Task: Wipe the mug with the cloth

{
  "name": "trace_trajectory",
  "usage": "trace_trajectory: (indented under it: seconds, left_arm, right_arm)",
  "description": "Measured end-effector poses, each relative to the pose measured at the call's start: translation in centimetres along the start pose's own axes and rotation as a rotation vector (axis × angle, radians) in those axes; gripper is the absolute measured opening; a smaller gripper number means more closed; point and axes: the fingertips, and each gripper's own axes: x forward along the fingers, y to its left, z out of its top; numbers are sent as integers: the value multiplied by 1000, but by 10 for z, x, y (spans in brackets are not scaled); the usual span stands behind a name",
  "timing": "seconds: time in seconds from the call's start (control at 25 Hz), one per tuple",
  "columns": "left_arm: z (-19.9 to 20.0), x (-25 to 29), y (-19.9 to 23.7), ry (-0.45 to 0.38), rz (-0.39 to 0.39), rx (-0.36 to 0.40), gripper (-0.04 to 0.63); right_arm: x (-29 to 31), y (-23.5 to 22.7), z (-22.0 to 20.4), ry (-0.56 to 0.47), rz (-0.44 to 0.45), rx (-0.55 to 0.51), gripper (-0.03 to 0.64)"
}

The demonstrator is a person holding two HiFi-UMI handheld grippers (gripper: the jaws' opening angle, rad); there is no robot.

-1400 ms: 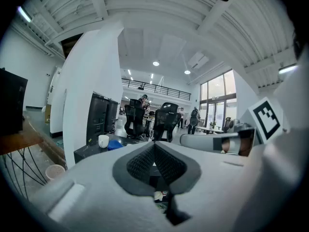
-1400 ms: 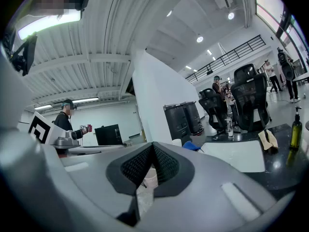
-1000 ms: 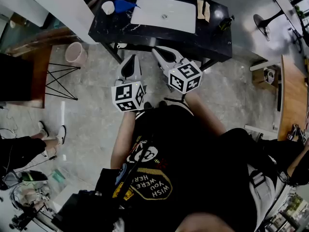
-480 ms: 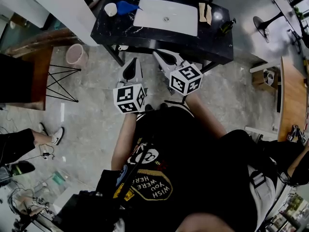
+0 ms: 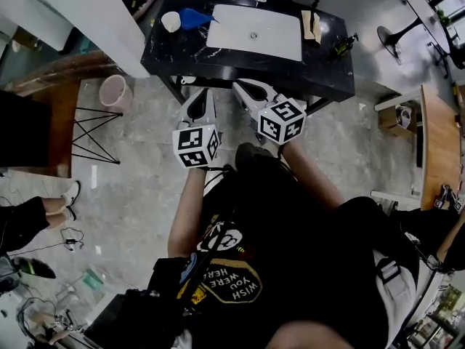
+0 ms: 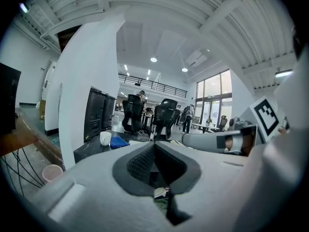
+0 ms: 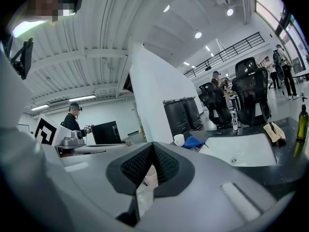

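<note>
A dark tabletop (image 5: 182, 53) is seen at the far side of the scene, with a white sink (image 5: 280, 38) set into its middle. Both grippers are held over the floor, short of the tabletop's near edge and well apart from the task's things. The left gripper (image 5: 201, 93) is seen with its fingers together and nothing between them. The right gripper (image 5: 241, 86) is likewise closed and empty.

The blue cloth (image 5: 193, 16) is laid at the tabletop's far left corner, just left of the sink. The white mug (image 5: 171, 22) is stood upright at the cloth's left end, touching it or just beside it.

The cloth is judged soft, light and limp, and is best pinched at a raised fold near its edge. The mug is judged stiff, smooth, probably slippery and breakable. It is best clamped across its wall at the rim, or taken by a handle, though no handle can be made out.
</note>
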Motion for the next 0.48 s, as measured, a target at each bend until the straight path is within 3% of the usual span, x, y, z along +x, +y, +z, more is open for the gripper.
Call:
trace_trajectory:
  seconds: [0.48]
  left_arm:
    - [6, 77, 76, 9, 24, 8, 5]
  right_arm:
    - [102, -57, 9, 39, 20, 28, 3]
